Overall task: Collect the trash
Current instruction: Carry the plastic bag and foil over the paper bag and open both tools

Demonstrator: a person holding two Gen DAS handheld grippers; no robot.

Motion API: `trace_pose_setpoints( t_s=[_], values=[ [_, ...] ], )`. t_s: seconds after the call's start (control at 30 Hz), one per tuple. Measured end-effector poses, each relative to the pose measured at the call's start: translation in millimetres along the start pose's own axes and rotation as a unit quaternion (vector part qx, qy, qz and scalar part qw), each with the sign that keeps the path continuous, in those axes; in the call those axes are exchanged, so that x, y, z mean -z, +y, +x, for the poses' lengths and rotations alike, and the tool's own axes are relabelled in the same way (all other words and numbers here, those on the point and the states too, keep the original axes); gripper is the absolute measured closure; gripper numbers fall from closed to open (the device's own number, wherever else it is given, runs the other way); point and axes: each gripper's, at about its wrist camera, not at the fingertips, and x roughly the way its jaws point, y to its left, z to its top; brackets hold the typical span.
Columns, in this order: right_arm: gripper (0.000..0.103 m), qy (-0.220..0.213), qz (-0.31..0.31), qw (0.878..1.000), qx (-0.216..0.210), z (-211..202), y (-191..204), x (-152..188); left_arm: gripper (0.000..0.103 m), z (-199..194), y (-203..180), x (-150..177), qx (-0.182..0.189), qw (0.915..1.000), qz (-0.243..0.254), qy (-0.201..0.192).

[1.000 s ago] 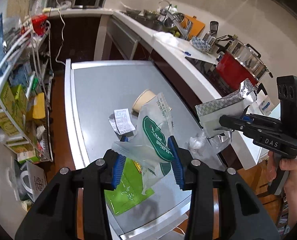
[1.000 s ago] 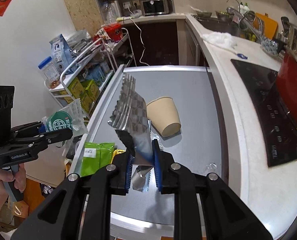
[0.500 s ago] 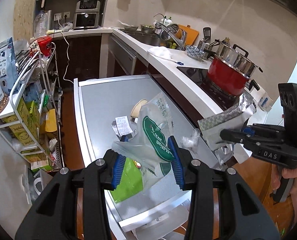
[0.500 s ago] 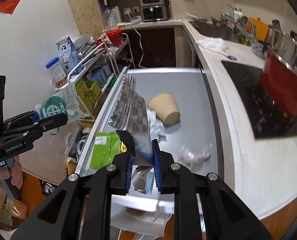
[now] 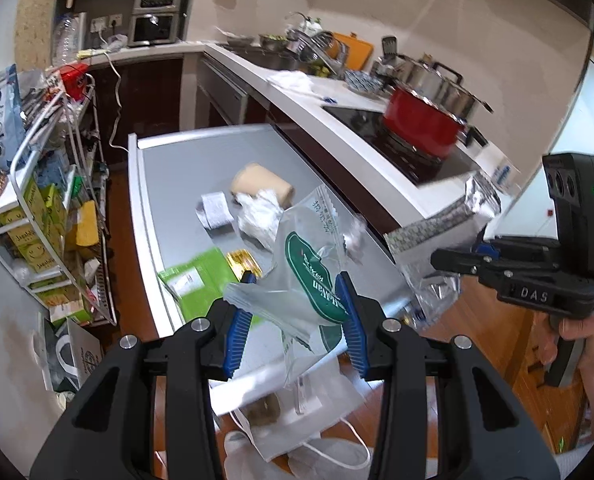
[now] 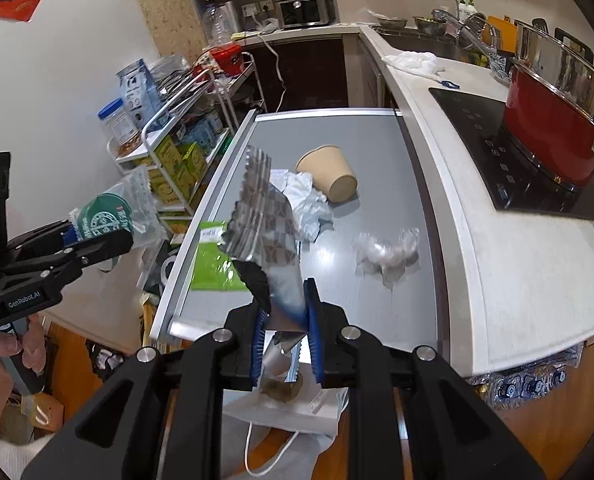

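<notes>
Left gripper: the left gripper (image 5: 295,314) has its blue pads closed on a clear plastic bag with a green label (image 5: 317,280), holding it off the table.
Right gripper: the right gripper (image 6: 285,320) is clamped tight on a crinkled silver foil wrapper (image 6: 263,216), which stands up out of the jaws.
Step in hand: by my reading, both pieces are lifted and are being carried to a white paper bag (image 5: 317,404) on the floor just past the table's near edge.
How to do it well: bring each gripper over the bag's mouth before letting go; both wrappers are light and could drift or snag on the rim, so lower them into the opening first. Release one at a time.
Bag mouth: only partly seen below the grippers, so how wide it stands I cannot tell.
Left on the grey table (image 6: 377,140): a tipped paper cup (image 6: 331,172), a receipt (image 5: 216,210), crumpled white paper (image 5: 259,216), a green packet (image 5: 197,280), a small gold wrapper (image 5: 243,262) and clear crumpled film (image 6: 387,250).
Risk: a low swing could brush these off the table.
</notes>
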Motion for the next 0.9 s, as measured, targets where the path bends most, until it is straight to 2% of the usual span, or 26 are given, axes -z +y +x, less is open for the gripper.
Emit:
trace_pose_setpoints(
  t_s=[0.17,0.3,0.53,0.73,0.9],
  values=[
    [0.084,0.038,-0.017,0.999,-0.011,4.8,4.5,27.7,0.061,3.3,-13.1,27.9,0.022,0.9987,0.017,0.042],
    [0.084,0.086,-0.027,0.996,-0.03,25.4,10.4,55.2,0.061,15.1,-18.9,52.9,0.032,0.9958,0.024,0.082],
    [0.084,0.147,-0.001,0.988,-0.054,62.6,13.2,95.1,0.061,40.9,-23.4,89.1,0.036,0.9902,0.02,0.134],
    [0.084,0.162,-0.01,0.986,-0.045,78.3,12.0,103.4,0.061,60.9,-19.7,110.3,0.03,0.9858,0.019,0.164],
    [0.084,0.164,-0.014,0.986,-0.032,96.2,6.7,111.4,0.061,75.4,-22.3,124.1,0.016,0.9829,0.048,0.177]
  ],
)
